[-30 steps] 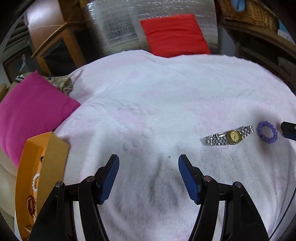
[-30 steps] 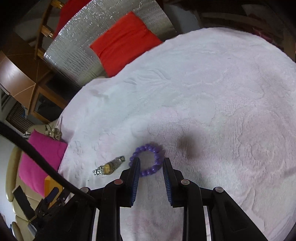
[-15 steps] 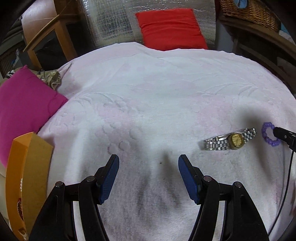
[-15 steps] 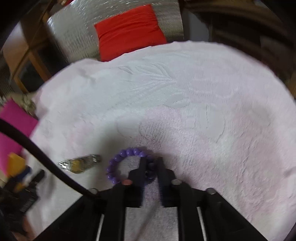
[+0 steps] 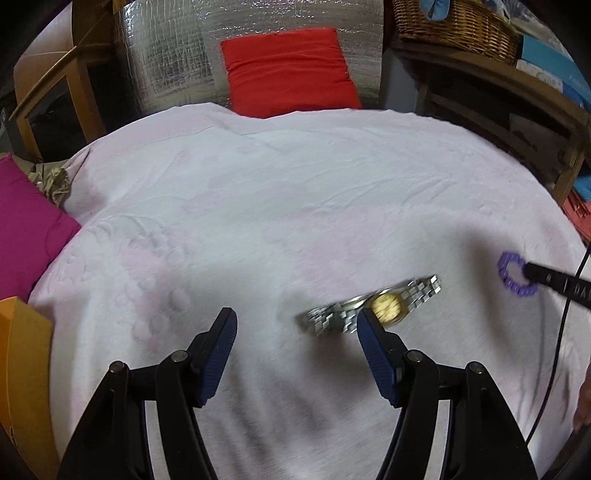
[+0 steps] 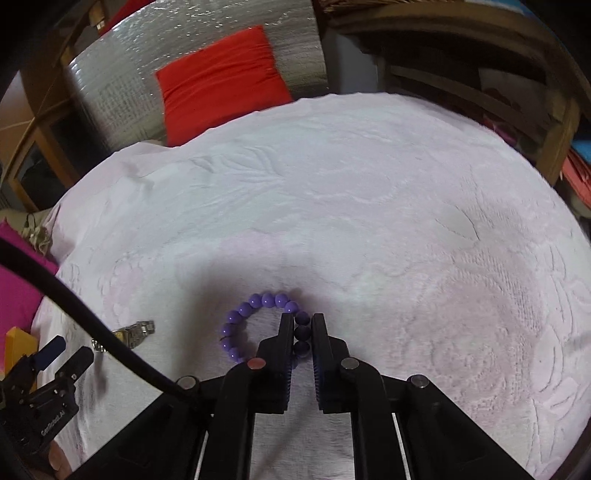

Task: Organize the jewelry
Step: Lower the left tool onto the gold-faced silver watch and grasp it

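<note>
A purple bead bracelet [image 6: 255, 317] lies on the pale pink bedspread [image 6: 369, 221]. My right gripper [image 6: 303, 325] is shut on the bracelet's right side, with beads pinched between its jaws; it also shows at the right edge of the left wrist view [image 5: 535, 277] with the bracelet [image 5: 511, 275]. A silver watch with a gold face [image 5: 376, 306] lies flat just ahead of my left gripper [image 5: 295, 325], which is open and empty, its right finger close to the watch. The watch also shows in the right wrist view [image 6: 133, 332].
An orange jewelry box [image 5: 18, 369] stands at the left edge. A magenta cushion [image 5: 26, 229] lies far left. A red cushion [image 5: 288, 70] leans on silver foil at the back. Wooden shelves and a wicker basket [image 5: 454, 26] stand at the right.
My right gripper closed on the purple bracelet. My left gripper moved right and forward toward the watch, which now lies near its right finger.
</note>
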Demonstrator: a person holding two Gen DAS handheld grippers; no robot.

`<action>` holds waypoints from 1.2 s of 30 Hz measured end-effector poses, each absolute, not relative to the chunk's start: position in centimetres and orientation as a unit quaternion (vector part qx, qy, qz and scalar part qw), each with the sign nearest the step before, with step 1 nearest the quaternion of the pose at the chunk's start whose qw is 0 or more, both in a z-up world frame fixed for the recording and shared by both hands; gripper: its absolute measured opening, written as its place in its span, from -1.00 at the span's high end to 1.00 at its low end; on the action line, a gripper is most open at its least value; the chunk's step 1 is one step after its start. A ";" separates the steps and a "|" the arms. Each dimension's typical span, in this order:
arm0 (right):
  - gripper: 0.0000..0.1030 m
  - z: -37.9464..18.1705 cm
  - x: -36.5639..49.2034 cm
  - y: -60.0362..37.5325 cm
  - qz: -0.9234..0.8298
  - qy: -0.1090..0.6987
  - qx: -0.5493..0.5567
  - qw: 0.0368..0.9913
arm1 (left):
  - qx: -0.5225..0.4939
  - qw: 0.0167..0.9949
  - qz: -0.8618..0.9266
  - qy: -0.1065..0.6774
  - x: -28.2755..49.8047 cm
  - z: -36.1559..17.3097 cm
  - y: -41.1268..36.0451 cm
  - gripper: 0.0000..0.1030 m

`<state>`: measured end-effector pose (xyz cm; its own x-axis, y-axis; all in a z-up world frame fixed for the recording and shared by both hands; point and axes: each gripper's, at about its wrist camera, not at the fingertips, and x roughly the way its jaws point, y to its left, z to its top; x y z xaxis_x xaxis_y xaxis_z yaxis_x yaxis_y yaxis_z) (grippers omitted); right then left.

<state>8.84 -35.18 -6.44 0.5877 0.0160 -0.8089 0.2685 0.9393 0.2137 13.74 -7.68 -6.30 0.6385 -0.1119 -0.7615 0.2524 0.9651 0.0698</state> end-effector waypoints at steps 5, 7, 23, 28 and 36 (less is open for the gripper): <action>0.80 -6.8 8.4 -36.2 -0.063 0.452 0.169 0.874 | 0.092 0.900 -0.119 0.410 14.4 -6.7 -10.2 -0.39; 0.80 -6.9 8.2 -36.3 -0.058 0.452 0.165 0.875 | 0.088 0.897 -0.133 0.411 14.5 -7.0 -11.2 -0.39; 0.79 -7.1 7.7 -36.5 -0.043 0.452 0.165 0.875 | 0.091 0.890 -0.150 0.421 16.0 -8.5 -14.1 -0.58; 0.79 -7.0 7.7 -36.3 -0.044 0.452 0.163 0.876 | 0.057 0.893 -0.156 0.419 16.3 -8.6 -13.0 -0.43; 0.79 -6.7 7.9 -35.3 -0.050 0.446 0.151 0.881 | 0.018 0.891 -0.161 0.424 16.5 -7.7 -10.4 0.64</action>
<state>7.86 -35.25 -6.68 0.5968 0.0467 -0.8010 0.2224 0.9496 0.2210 16.53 -10.44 -7.67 0.5895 -0.2710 -0.7610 0.3015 0.9478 -0.1040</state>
